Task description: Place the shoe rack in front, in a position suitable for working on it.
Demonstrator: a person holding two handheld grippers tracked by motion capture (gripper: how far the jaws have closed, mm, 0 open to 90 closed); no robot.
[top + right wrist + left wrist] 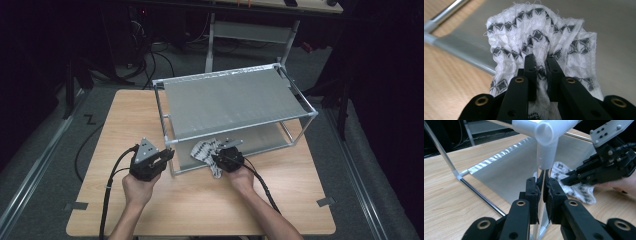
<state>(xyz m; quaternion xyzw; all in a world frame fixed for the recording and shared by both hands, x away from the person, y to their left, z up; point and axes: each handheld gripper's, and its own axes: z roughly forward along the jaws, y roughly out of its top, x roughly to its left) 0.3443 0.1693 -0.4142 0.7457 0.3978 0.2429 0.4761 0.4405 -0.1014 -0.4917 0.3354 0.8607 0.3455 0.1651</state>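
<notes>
A metal-tube rack [240,127] with two grey shelves stands on the wooden table [200,200]. My left gripper [169,155] is at its front left corner. In the left gripper view, that gripper [542,181] is shut on the shiny upright post [541,171], just below a white corner joint [546,142]. A white cloth with black diamond patterns [205,149] lies bunched at the front edge of the lower shelf. My right gripper [216,160] is shut on it. In the right gripper view, the cloth [536,32] rises crumpled above the gripper [540,58].
The rack's lower shelf [614,27] stretches behind the cloth, with its front tube [446,15] to the left. The upper shelf [235,97] hangs over it. Bare table [200,205] lies in front of both hands. Cables [107,195] trail back from the grippers.
</notes>
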